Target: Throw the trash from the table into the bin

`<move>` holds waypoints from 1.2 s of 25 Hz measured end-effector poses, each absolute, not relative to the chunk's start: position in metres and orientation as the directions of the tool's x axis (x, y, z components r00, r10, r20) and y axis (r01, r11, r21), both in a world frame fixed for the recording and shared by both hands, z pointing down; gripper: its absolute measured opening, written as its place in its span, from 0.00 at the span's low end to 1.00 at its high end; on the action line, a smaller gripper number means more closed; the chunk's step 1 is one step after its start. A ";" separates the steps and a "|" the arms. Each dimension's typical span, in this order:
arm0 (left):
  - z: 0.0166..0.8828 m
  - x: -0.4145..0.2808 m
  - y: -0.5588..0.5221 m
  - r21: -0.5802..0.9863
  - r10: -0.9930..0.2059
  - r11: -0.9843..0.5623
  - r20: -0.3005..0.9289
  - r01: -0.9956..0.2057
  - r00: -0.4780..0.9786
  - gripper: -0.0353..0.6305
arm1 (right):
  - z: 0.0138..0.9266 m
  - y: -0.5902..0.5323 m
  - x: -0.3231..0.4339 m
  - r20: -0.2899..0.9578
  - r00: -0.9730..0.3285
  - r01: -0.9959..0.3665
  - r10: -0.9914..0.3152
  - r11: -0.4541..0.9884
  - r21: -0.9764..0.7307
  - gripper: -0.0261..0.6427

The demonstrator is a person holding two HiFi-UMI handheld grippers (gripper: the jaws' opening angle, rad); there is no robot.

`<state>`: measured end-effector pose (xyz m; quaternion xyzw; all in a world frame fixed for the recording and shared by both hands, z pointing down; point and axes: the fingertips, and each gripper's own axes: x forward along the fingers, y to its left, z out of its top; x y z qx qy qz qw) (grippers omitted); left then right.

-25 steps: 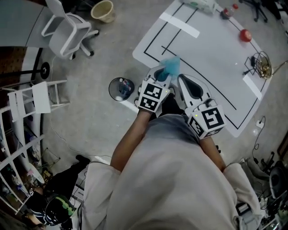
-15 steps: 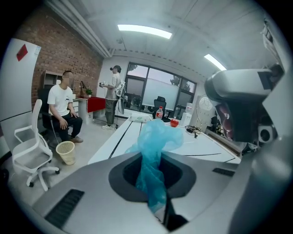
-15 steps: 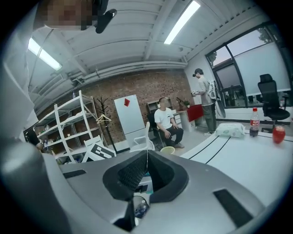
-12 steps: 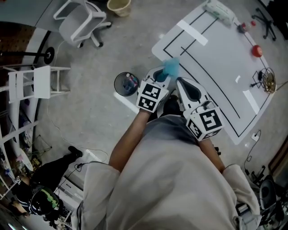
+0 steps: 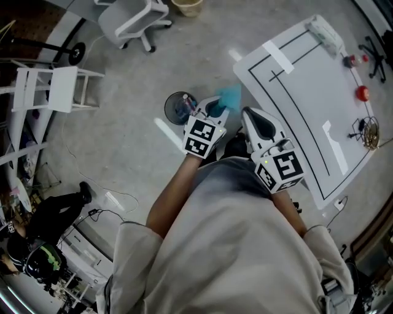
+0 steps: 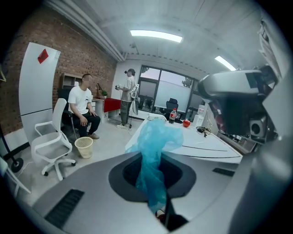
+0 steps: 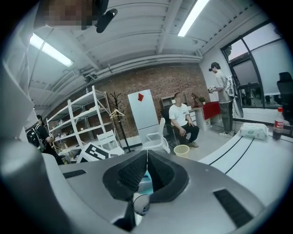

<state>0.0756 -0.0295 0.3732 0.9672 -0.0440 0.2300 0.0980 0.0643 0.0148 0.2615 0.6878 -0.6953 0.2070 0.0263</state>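
Observation:
In the head view my left gripper (image 5: 216,108) is shut on a crumpled blue plastic bag (image 5: 230,95) that sticks up past its tips. It hangs over the floor, just right of a round dark bin (image 5: 178,107) with trash inside. In the left gripper view the blue bag (image 6: 156,137) rises from between the closed jaws of the left gripper (image 6: 153,161). My right gripper (image 5: 255,120) stands beside it, shut and empty. The right gripper view shows the right gripper (image 7: 146,170) with its ridged pads together and the bin's rim (image 7: 140,204) below them.
The white table (image 5: 307,92) with black lines lies to the right and carries a red ball (image 5: 363,93), a bottle (image 5: 351,61), a white pack (image 5: 325,34) and a wire object (image 5: 369,132). A white office chair (image 5: 132,21), a beige wastebasket (image 5: 187,6) and a white step stool (image 5: 52,89) stand on the floor. A person sits beyond (image 6: 82,109).
Both grippers have swung left, away from the table's corner and toward the bin; the left one still holds the blue bag. The bin now lies right next to the left gripper.

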 end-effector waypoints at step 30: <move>0.386 -0.085 -0.133 0.217 -0.273 -0.893 0.438 -0.395 0.857 0.10 | 0.273 -0.092 -0.073 0.352 -0.284 -0.954 -0.892 0.226 -0.196 0.07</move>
